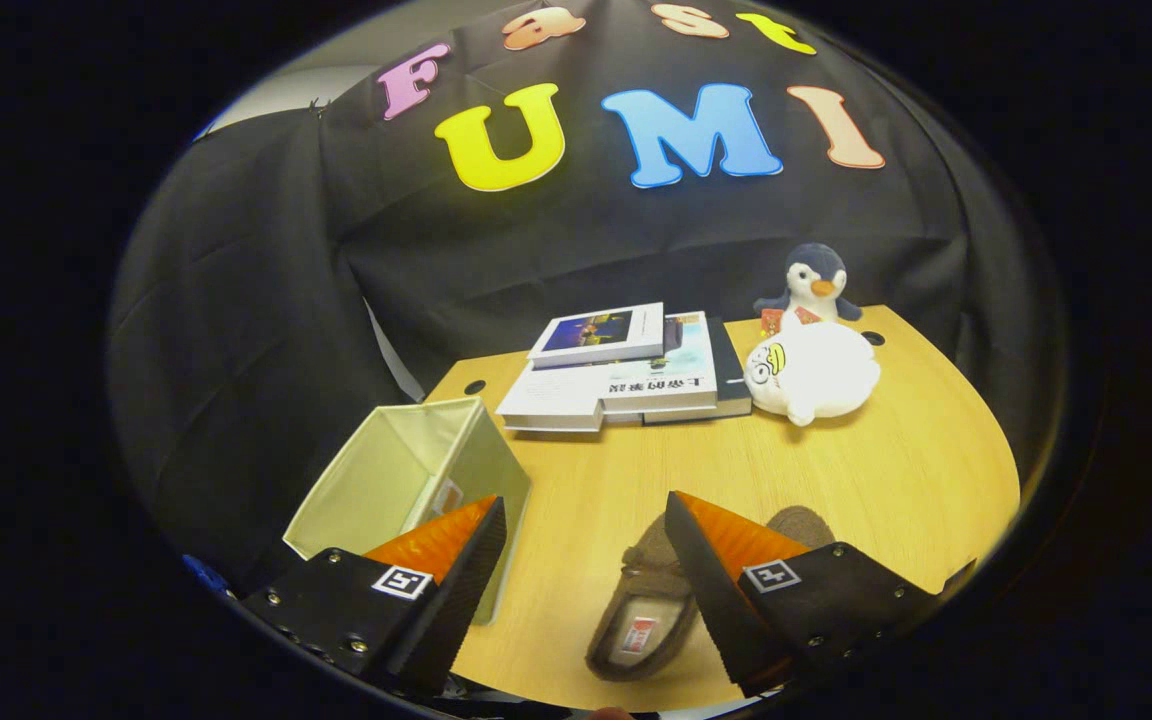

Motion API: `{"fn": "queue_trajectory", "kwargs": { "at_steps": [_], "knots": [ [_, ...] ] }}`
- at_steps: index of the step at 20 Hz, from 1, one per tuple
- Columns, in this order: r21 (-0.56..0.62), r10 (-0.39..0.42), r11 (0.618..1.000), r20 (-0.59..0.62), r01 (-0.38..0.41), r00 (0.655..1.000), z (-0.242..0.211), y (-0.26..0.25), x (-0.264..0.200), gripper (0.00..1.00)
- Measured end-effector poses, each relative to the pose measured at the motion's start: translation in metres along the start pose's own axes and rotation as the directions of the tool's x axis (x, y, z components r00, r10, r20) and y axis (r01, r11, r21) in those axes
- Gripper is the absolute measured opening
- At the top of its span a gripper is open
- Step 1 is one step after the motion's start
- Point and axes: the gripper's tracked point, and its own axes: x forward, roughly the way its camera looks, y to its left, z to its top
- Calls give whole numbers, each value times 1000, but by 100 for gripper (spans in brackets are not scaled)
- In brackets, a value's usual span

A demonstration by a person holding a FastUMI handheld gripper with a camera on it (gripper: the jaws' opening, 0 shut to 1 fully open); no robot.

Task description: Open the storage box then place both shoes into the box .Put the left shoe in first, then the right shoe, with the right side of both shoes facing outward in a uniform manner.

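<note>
A pale green fabric storage box [391, 470] stands open on the wooden table [866, 470], just behind my left finger. Its inside looks empty. A brown slipper [646, 610] with a light lining lies on the table between my fingers, close to the right one, toe pointing away. A second brown slipper [804, 522] peeks out behind the right finger, mostly hidden. My gripper [586, 525] hovers above the table with its jaws wide apart and nothing pressed between them.
A stack of books [626, 375] lies mid-table beyond the fingers. A white plush toy [811, 372] sits to the right of the books, with a penguin plush [814, 283] behind it at the table's far edge. Black cloth hangs behind the table.
</note>
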Motion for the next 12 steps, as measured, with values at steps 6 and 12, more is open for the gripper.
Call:
{"fn": "queue_trajectory", "kwargs": {
  "at_steps": [6, 12],
  "knots": [
    [14, -55, 998, -101, 57, 993, -50, -32, 21, 98],
    [6, -101, 995, -176, 104, 979, -90, -54, 33, 98]
  ]
}}
